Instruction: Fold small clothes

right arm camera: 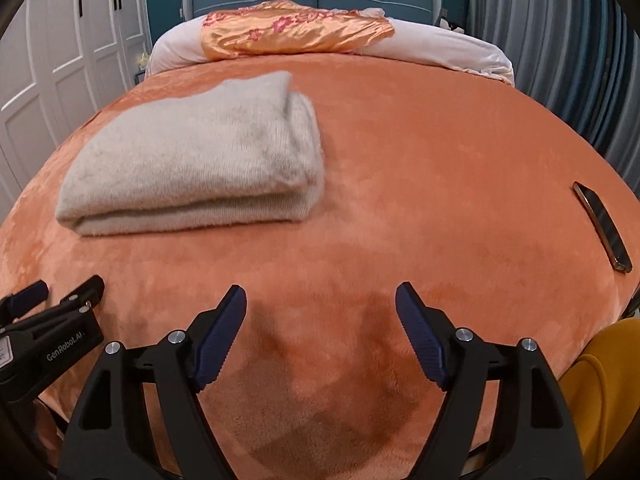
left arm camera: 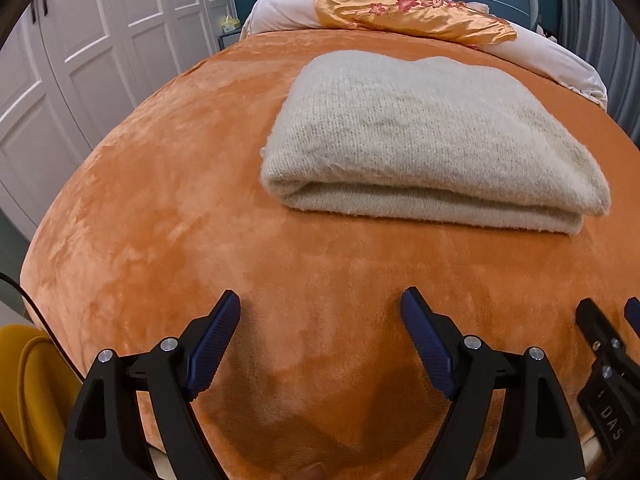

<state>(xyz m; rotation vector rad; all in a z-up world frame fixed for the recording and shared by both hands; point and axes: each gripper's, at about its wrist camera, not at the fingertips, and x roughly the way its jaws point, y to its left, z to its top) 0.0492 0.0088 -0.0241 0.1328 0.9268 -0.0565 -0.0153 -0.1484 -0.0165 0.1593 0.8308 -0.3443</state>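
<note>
1. Sweater (left arm camera: 432,136): a cream knitted one, already folded into a thick flat bundle, lies on the orange blanket (left arm camera: 160,208) that covers the bed. Its rounded fold edge faces the grippers, and its long axis runs across the view, left to right.

2. The left gripper (left arm camera: 320,344) hangs low over the near part of the blanket with its jaws wide apart and nothing between them. The sweater lies ahead of it and a little to its right, well apart from the blue pads (left arm camera: 216,344).

3. The right gripper (right arm camera: 320,340) is just beside the left one, also with its jaws spread and empty. From here the sweater (right arm camera: 192,156) sits ahead and clearly to the left.

4. Judging by both views, the bundle lies nearly straight ahead of the left gripper and off to one side of the right, so the left hand looks the nearer of the two.

5. The folding of this piece seems finished or almost so. If another fold or a shift were wanted, either gripper would have to travel forward to the near edge first.

6. Elsewhere, a phone (right arm camera: 604,228) rests on the blanket far to the right, a pillow (right arm camera: 296,32) with an orange flowered cover lies at the head of the bed, and white wardrobe doors (left arm camera: 80,60) stand to the left.
</note>
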